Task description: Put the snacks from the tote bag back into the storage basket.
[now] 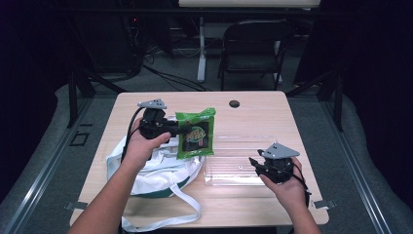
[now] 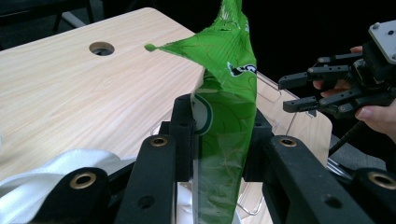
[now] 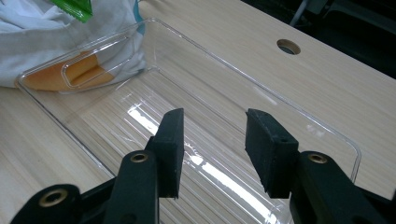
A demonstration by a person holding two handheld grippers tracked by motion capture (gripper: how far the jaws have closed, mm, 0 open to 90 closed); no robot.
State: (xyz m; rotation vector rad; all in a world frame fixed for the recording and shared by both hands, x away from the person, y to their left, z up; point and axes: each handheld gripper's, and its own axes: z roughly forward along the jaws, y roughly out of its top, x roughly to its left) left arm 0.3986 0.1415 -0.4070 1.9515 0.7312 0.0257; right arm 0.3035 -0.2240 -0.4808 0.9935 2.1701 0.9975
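Observation:
A green snack packet (image 1: 196, 132) hangs in the air above the table, between the white bag and the clear tray. My left gripper (image 1: 176, 129) is shut on the packet's left edge; in the left gripper view the green packet (image 2: 227, 107) stands pinched between both black jaws of my left gripper (image 2: 219, 130). My right gripper (image 1: 254, 163) is open at the near right rim of a clear plastic tray (image 1: 229, 181). In the right gripper view my right gripper (image 3: 212, 140) has nothing between its jaws, over the empty clear tray (image 3: 261, 91).
A white cloth bag (image 1: 151, 173) with a long strap lies at the table's left front, touching the tray's left end. Something orange (image 3: 70, 74) shows through the tray wall by the bag. A round hole (image 1: 234, 104) sits near the table's far edge. A folding chair (image 1: 253, 46) stands beyond.

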